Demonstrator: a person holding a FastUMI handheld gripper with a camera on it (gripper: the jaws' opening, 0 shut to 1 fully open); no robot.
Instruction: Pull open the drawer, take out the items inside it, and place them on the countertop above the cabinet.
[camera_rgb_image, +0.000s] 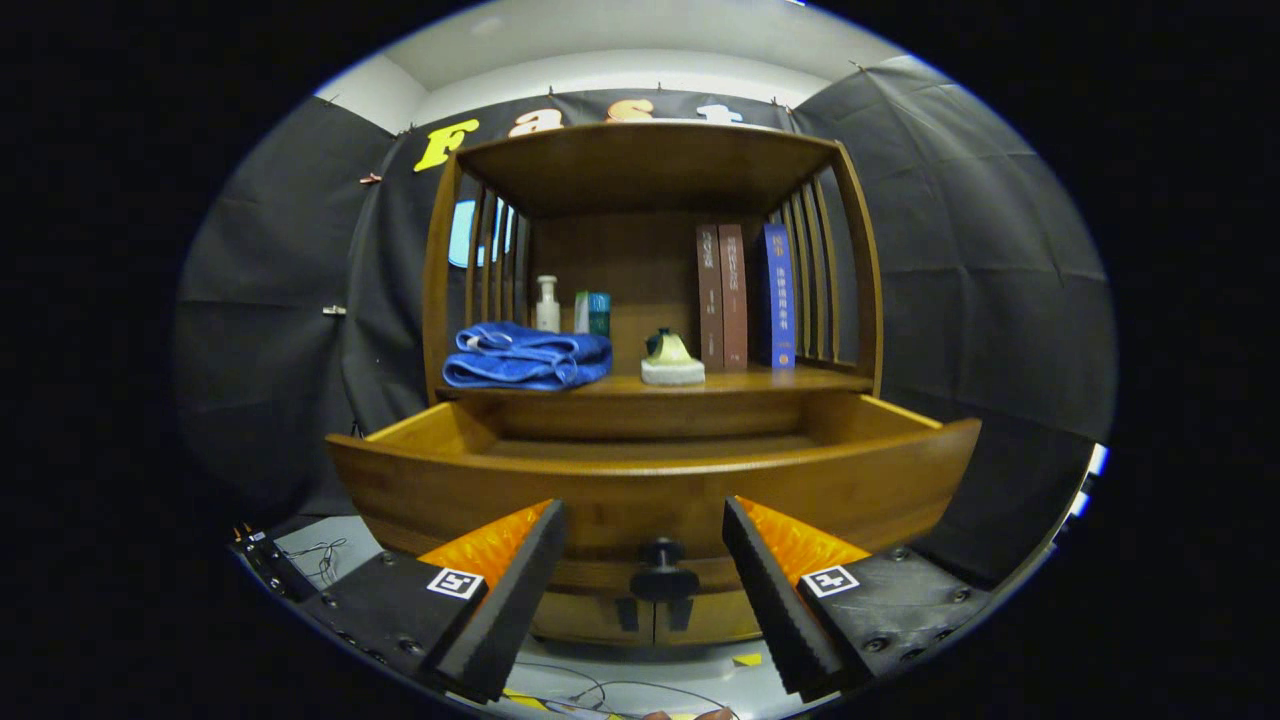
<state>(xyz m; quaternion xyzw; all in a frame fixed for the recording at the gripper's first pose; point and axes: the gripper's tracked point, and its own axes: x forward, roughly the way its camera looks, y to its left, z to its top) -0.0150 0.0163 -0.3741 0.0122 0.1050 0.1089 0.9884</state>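
The wooden drawer (650, 480) stands pulled out of the cabinet, its curved front facing me and its dark round knob (662, 570) just ahead, between my fingers. My gripper (644, 535) is open, holding nothing, a little short of the drawer front. On the countertop (760, 383) above the drawer lie a folded blue towel (527, 357) at the left and a small white and yellow item (672, 360) in the middle. The drawer's inside is hidden behind its front wall.
At the back of the shelf stand a white pump bottle (547, 305), a small teal box (596, 313) and three upright books (745, 297). Slatted wooden sides and a top board enclose the shelf. Cables (590, 690) lie on the floor below.
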